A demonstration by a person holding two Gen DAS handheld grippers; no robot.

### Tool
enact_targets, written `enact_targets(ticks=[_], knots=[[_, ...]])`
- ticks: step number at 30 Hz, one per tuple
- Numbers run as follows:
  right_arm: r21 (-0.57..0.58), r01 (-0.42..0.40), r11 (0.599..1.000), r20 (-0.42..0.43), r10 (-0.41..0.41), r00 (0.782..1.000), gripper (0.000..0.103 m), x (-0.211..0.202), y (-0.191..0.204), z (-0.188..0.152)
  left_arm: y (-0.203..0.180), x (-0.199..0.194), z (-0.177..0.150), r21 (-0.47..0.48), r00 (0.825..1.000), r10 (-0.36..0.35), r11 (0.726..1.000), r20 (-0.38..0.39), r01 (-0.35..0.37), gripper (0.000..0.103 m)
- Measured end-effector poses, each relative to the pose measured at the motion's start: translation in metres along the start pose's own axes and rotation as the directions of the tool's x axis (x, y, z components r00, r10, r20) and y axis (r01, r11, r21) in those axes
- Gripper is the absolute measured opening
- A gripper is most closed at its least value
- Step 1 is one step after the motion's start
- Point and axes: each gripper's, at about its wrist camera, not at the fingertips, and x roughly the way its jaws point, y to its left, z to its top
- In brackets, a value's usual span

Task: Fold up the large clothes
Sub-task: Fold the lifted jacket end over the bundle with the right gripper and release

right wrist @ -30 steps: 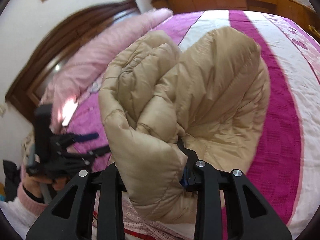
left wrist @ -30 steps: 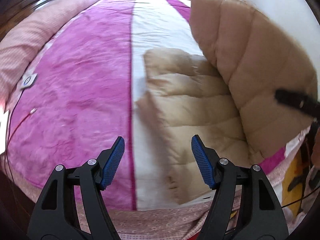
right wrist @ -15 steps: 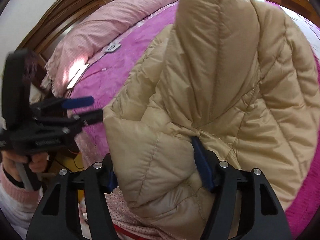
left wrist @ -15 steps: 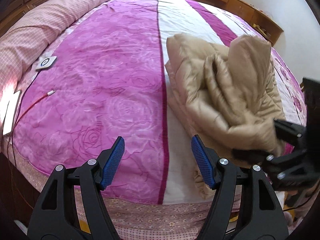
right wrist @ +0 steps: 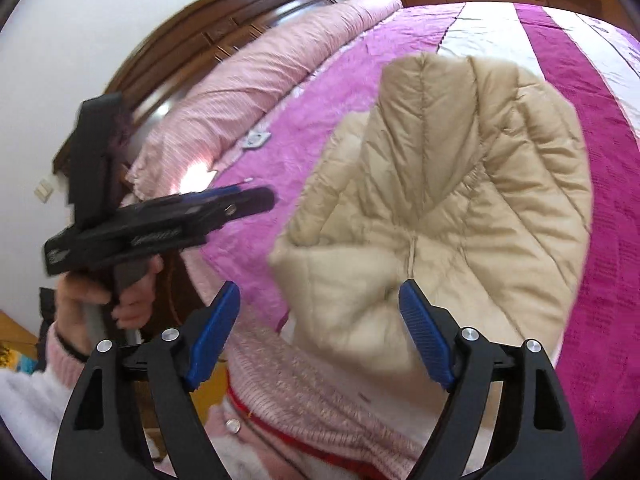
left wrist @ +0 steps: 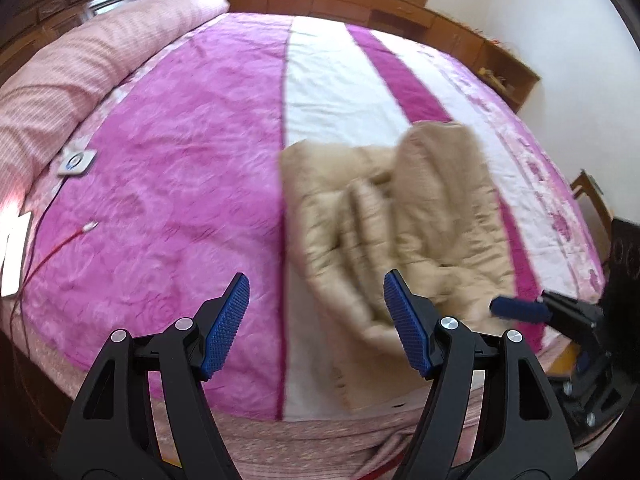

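A beige quilted jacket [right wrist: 448, 208] lies bunched on the bed [left wrist: 180, 200], across the white stripe and the narrow magenta stripe near the bed's front edge. In the left wrist view motion blur smears its folds, so the layers cannot be told apart, and its near corner is partly covered by that gripper's right finger. The left gripper [left wrist: 316, 324] hangs over the bedspread just beside the jacket, its blue pads apart with nothing between them. The right gripper [right wrist: 320, 332] has just been opening: its jaws stand wide, and a puffed fold of the jacket sits between them, but neither pad presses on it. Whether that fold rests on the bed or hangs free cannot be told, as the gripper's frame cuts off the lower edge. A hand [right wrist: 104, 296] in a pink sleeve holds the left gripper, which is blurred in the right wrist view. A red cable [left wrist: 56, 246] and a small white square device [left wrist: 76, 162] lie near the striped pink duvet [left wrist: 80, 64].
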Motion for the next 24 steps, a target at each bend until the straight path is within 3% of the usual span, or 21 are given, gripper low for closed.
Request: enact_targets(ticks=[5,10,14,18,24], knots=[[-0.004,0.097,0.995,0.057,-0.097,0.994,0.079,-0.036,-0.021,-0.009,-0.033,0.012,0.015,0.044,0.998,-0.069,0.997,-0.016,0.069,0.075],[0.193,0.174,0.966,0.080,-0.192,0.978,0.079,-0.044,-0.079,-0.018,-0.063,0.040,0.024,0.094,0.998,-0.052,0.994,-0.044,0.056,0.077],[0.302,0.237,0.923,0.068,-0.268,0.961,0.079,-0.036,-0.119,-0.030,-0.073,0.056,0.017,0.150,0.997,0.074,0.986,-0.033,-0.068,0.077],[0.358,0.194,0.913,0.049,-0.226,0.973,0.079,-0.024,-0.137,-0.041,-0.067,0.065,0.008,0.156,0.987,0.159,0.976,-0.035,-0.152,0.078],[0.340,0.162,0.926,0.046,-0.189,0.981,0.081,-0.012,-0.135,-0.040,-0.038,0.070,-0.009,0.047,0.990,0.128,0.991,-0.057,-0.125,0.081]])
